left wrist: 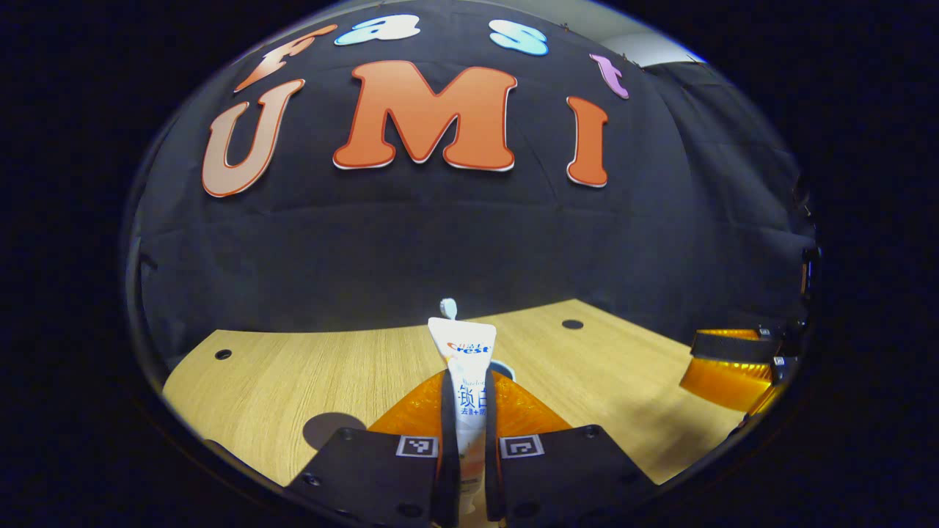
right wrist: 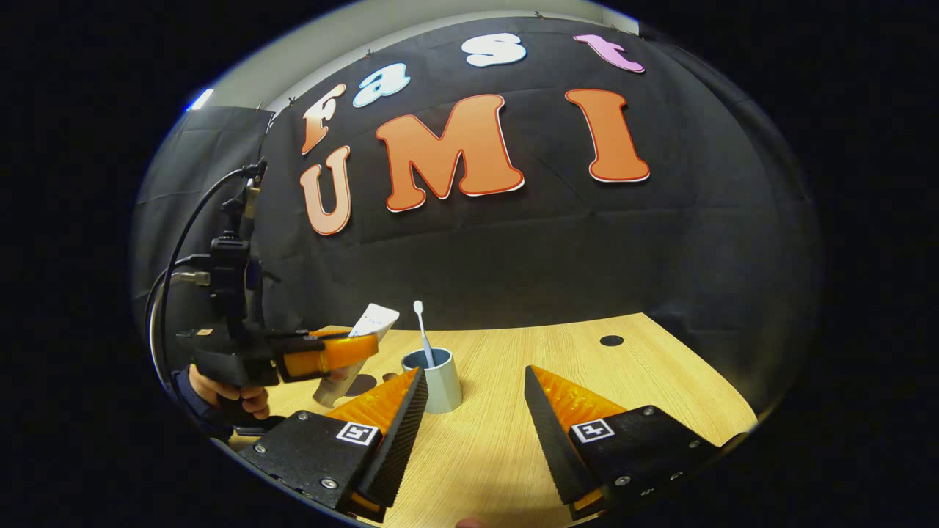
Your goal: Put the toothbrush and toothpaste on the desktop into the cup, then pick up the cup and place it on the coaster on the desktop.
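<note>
Closest to the lens in the left gripper view, the left hand-held gripper point(left wrist: 469, 440) is clamped tight on the toothpaste tube point(left wrist: 466, 367), both fingers pressing its sides at bottom centre of the frame. That tube is white with blue and red print, standing upright, its flat crimped end up. Just behind it peeks the rim of the cup point(left wrist: 505, 369), and the white toothbrush point(left wrist: 448, 307) head rises above the tube's top edge.

Over in the right gripper view, the right hand-held gripper point(right wrist: 469, 411) is spread wide, nothing between its fingers, low over the wooden counter point(right wrist: 587, 367). Between those fingers and a little beyond sits the pale blue-grey cup, toothbrush standing inside it, bristles up. At left of frame, the left hand-held gripper carries the tube tilted, above the counter, just left of the cup.
</note>
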A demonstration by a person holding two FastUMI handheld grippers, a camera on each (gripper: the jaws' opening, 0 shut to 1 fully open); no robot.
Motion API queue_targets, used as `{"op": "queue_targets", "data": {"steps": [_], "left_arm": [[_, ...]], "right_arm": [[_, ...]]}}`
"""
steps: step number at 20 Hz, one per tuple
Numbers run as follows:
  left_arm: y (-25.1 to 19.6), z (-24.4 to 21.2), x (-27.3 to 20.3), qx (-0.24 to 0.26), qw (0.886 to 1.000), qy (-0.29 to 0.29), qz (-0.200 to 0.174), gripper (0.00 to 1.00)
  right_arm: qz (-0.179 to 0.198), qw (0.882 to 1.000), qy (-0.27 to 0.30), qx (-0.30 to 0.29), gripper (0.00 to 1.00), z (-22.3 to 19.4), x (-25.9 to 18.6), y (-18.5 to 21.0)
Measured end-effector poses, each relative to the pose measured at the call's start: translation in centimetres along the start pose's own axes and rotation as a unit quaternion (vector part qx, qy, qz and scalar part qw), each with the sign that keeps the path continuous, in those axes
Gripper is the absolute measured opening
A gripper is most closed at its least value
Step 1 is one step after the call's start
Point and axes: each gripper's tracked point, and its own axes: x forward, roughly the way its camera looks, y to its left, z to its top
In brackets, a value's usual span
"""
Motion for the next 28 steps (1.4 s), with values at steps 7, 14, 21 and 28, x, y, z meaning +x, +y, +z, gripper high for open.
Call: {"op": "queue_targets", "data": {"steps": [7, 14, 21, 28], "left_arm": [[0.1, 4.7, 3.8, -0.06, 0.992, -0.115, -0.002, 0.16], [1.1, 6.4, 7.5, -0.128, 0.976, -0.177, 0.013, 0.16], [1.6, 6.4, 10.2, -0.158, 0.965, -0.204, 0.055, 0.16], [0.8, 5.5, 11.1, -0.147, 0.965, -0.202, 0.076, 0.17]], "right_arm": [[0.012, 1.0, -0.004, -0.01, 0.83, -0.5, -1.0, 0.3], [0.016, 1.0, 0.002, 0.013, 0.83, -1.8, -1.1, 0.1], [0.008, 1.0, 0.007, 0.026, 0.83, -2.5, -1.7, -1.9], [0.007, 0.999, 0.01, 0.042, 0.84, -3.3, -1.7, -2.8]]}}
